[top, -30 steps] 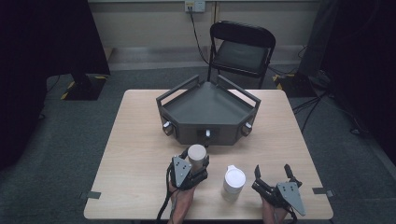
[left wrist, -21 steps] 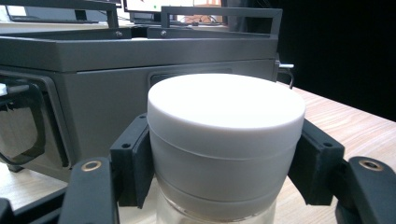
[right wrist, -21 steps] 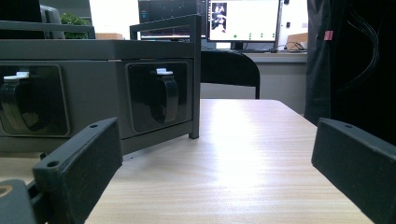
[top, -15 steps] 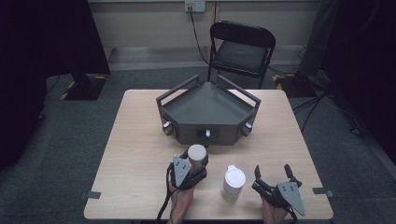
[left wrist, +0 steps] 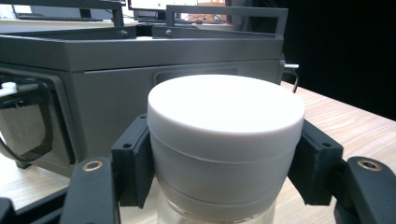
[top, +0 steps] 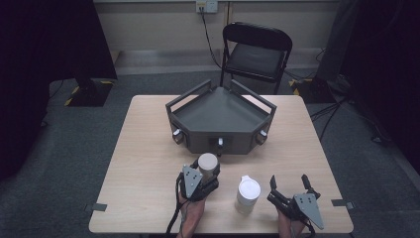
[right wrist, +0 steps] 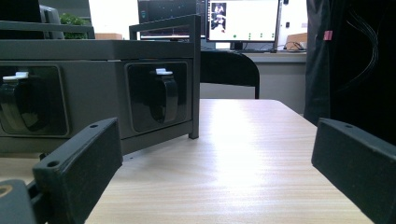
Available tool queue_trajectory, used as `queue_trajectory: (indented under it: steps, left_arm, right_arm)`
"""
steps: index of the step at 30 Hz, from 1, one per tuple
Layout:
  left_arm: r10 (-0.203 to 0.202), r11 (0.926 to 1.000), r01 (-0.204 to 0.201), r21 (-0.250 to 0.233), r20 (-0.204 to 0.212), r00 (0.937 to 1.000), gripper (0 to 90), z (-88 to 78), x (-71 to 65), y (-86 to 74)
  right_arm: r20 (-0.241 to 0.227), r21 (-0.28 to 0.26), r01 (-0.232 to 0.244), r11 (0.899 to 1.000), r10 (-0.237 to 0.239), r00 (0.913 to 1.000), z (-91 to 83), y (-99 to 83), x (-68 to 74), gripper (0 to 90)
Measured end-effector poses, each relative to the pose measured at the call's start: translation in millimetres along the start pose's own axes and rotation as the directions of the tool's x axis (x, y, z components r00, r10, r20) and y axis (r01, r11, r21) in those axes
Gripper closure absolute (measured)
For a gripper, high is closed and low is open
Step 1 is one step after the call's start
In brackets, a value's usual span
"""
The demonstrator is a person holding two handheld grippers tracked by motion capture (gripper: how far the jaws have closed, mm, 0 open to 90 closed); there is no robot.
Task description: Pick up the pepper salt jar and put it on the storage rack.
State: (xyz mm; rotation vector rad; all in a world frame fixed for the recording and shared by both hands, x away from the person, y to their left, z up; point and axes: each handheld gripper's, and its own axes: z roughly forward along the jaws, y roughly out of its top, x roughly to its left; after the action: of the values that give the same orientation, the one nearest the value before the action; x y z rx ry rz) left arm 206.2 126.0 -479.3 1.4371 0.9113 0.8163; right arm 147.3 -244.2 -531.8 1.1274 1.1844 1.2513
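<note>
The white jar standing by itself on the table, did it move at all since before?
No. The white jar stands in the same spot below the grey tray as before.

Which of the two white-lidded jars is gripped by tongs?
The left jar, nearer the grey tray, clamped by the left tongs. The other jar stands free beside the open right tongs.

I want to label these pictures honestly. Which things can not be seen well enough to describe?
- Lower part of the jar held by the left gripper: cut off by the bottom edge in the left gripper view.
- Contents of the white container: closed top, too small in the high view.
- Monitor text: too small and bright in the right gripper view.
- Grey tray knobs: too small in the high view to tell their type.
</note>
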Motion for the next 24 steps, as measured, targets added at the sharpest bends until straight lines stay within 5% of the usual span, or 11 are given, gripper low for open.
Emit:
queue_trajectory:
  steps: [24]
  left_arm:
    - [0.009, 0.9996, -0.009, -0.027, 0.025, 0.9996, 34.1, -9.9, 7.7, 17.6]
  right_arm:
    - [0.001, 0.000, 0.000, 1.000, 0.000, 1.0000, 0.0, 0.0, 0.1, 0.7]
